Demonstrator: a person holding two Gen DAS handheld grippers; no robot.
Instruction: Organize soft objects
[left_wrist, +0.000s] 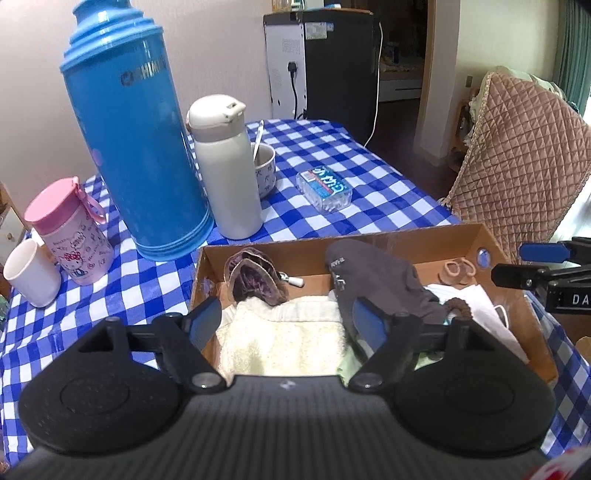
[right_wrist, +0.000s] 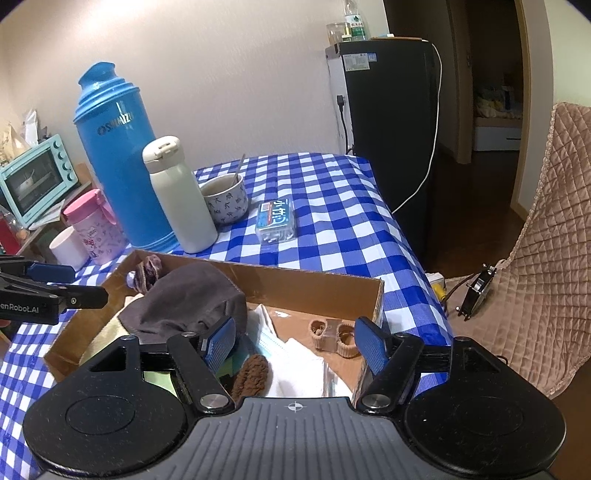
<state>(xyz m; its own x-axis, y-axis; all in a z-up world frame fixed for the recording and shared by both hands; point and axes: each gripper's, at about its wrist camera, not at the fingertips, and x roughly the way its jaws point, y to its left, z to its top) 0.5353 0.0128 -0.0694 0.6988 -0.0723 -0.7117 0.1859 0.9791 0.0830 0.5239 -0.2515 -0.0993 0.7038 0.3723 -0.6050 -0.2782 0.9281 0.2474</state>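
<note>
Soft items heaped in a cardboard box (left_wrist: 436, 242) at the near edge of a blue-checked surface (left_wrist: 332, 155): dark grey cloth (left_wrist: 373, 275) on top, cream towel (left_wrist: 280, 339), purple scrunchie (left_wrist: 255, 278), white mask (right_wrist: 299, 365). Left claw (left_wrist: 288, 321) angled down over the towel, jaws spread wide, nothing between them. Right claw (right_wrist: 295, 349) tilted down over the mask, jaws apart, gripping nothing. Beyond the box, blue thermos (left_wrist: 133, 140) and white bottle (left_wrist: 229, 170) standing upright.

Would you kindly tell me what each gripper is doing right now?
Left gripper: jaws open, holding nothing.
Right gripper: jaws open, holding nothing.
</note>
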